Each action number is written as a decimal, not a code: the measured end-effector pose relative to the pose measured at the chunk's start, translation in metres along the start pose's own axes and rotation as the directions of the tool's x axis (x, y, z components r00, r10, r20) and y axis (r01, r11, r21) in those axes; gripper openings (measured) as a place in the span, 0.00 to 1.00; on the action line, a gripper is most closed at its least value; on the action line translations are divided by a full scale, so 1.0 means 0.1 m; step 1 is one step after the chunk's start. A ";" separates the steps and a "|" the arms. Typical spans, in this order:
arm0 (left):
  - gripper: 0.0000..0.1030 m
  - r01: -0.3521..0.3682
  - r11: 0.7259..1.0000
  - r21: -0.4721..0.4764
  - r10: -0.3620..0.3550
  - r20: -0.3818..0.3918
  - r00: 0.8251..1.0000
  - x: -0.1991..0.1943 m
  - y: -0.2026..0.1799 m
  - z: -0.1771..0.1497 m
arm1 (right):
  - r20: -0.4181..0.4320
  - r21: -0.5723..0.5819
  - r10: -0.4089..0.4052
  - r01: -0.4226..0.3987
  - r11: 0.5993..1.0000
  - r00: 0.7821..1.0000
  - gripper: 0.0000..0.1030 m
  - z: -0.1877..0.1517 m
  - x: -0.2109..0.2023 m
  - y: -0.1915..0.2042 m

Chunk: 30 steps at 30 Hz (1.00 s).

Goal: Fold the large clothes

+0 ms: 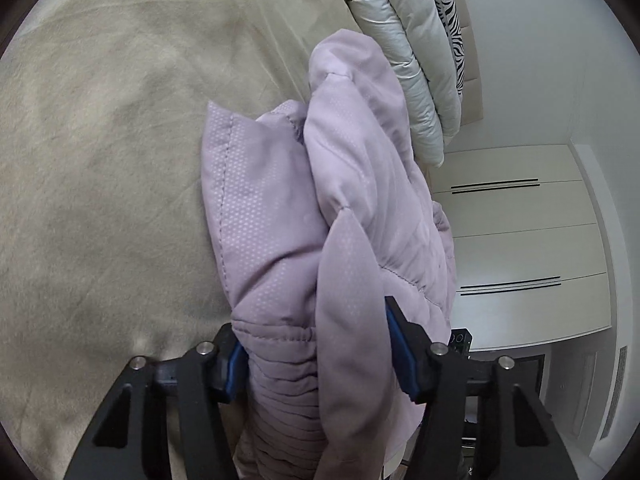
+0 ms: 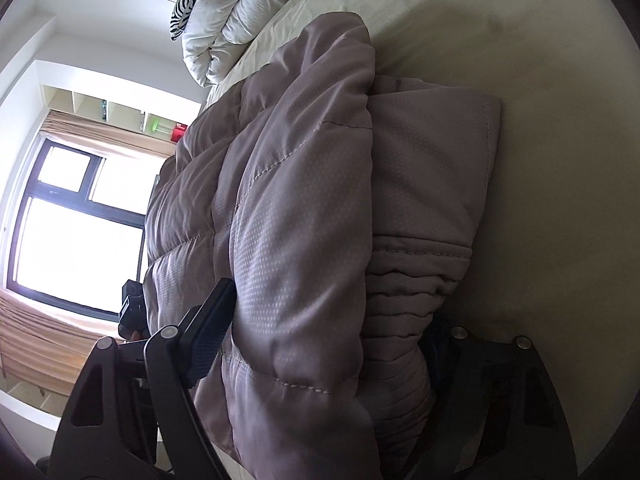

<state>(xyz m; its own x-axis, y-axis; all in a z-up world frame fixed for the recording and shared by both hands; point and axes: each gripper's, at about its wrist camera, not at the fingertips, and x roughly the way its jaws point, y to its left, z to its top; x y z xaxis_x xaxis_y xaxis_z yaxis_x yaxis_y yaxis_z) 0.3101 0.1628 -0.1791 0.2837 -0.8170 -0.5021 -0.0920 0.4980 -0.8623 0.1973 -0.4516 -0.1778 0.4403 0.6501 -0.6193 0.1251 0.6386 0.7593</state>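
Observation:
A lilac quilted puffer jacket (image 1: 320, 216) is bunched in thick folds above the beige bed sheet (image 1: 100, 160). My left gripper (image 1: 316, 360) is shut on one end of the bundle, its blue pads pressed into the padding on both sides. The same jacket (image 2: 304, 208) fills the right wrist view. My right gripper (image 2: 324, 344) is shut on the other end near the ribbed cuff (image 2: 400, 312); its right finger is mostly hidden by fabric. The other gripper (image 2: 132, 304) shows behind the jacket.
A folded white duvet (image 1: 404, 52) and a zebra-print pillow (image 1: 448, 8) lie at the head of the bed. White wardrobe doors (image 1: 520, 240) stand beside the bed. A bright window (image 2: 76, 232) with tan curtains and wall shelves (image 2: 108, 108) show on the other side.

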 end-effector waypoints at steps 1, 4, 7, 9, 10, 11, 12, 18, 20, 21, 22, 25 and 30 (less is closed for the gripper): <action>0.51 -0.005 1.000 0.005 0.005 0.003 1.000 0.00 -0.01 -0.01 | 0.000 -0.005 -0.008 0.008 1.000 1.000 0.71 0.03 0.02 0.02; 0.36 -0.030 0.999 0.044 0.029 0.013 0.999 -0.06 -0.13 -0.07 | 0.020 -0.037 -0.040 0.041 0.998 0.999 0.59 0.01 0.00 0.14; 0.29 -0.055 0.995 0.082 0.053 0.034 0.998 -0.15 -0.30 -0.14 | 0.060 -0.099 -0.092 0.098 0.990 0.994 0.46 -0.08 -0.12 0.34; 0.28 -0.057 0.993 0.101 0.052 0.049 0.997 -0.24 -0.42 -0.23 | 0.092 -0.138 -0.118 0.130 0.982 0.989 0.40 -0.13 -0.22 0.52; 0.27 -0.060 0.992 0.115 0.054 0.058 0.997 -0.29 -0.48 -0.28 | 0.105 -0.161 -0.129 0.145 0.976 0.986 0.40 -0.17 -0.26 0.62; 0.27 -0.065 0.989 0.132 0.056 0.065 0.996 -0.35 -0.55 -0.36 | 0.119 -0.185 -0.140 0.160 0.970 0.983 0.39 -0.22 -0.32 0.73; 0.27 -0.066 0.987 0.149 0.055 0.073 0.996 -0.42 -0.61 -0.44 | 0.131 -0.205 -0.145 0.170 0.964 0.981 0.38 -0.28 -0.37 0.84; 0.27 -0.058 0.979 0.198 0.040 0.094 0.995 -0.95 -0.74 -0.93 | 0.168 -0.258 -0.089 0.131 0.957 0.982 0.37 -0.80 -0.71 1.27; 0.27 -0.061 0.978 0.200 0.043 0.094 0.995 -1.12 -0.69 -1.09 | 0.163 -0.265 -0.068 0.111 0.958 0.984 0.37 -1.02 -0.80 1.31; 0.27 -0.066 0.977 0.203 0.048 0.093 0.995 -1.18 -0.66 -1.17 | 0.160 -0.264 -0.059 0.100 0.959 0.985 0.37 -1.12 -0.82 1.32; 0.27 -0.071 0.977 0.200 0.053 0.091 0.994 -1.23 -0.62 -1.24 | 0.159 -0.265 -0.052 0.093 0.960 0.986 0.37 -1.22 -0.82 1.32; 0.28 -0.085 0.979 0.186 0.071 0.082 0.994 -1.34 -0.38 -1.45 | 0.145 -0.245 -0.033 0.068 0.967 0.989 0.37 -1.47 -0.75 1.23; 0.37 -0.100 0.992 0.073 0.094 0.077 0.993 -1.20 0.12 -1.42 | 0.128 -0.128 -0.068 0.085 0.988 0.989 0.44 -1.77 -0.51 0.79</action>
<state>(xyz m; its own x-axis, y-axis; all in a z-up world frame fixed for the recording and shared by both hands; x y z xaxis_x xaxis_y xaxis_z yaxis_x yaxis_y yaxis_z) 0.1400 0.2251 -0.1385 0.3466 -0.7416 -0.5743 -0.0501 0.5968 -0.8008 0.0279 -0.3613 -0.1213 0.5411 0.5469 -0.6388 0.0468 0.7389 0.6722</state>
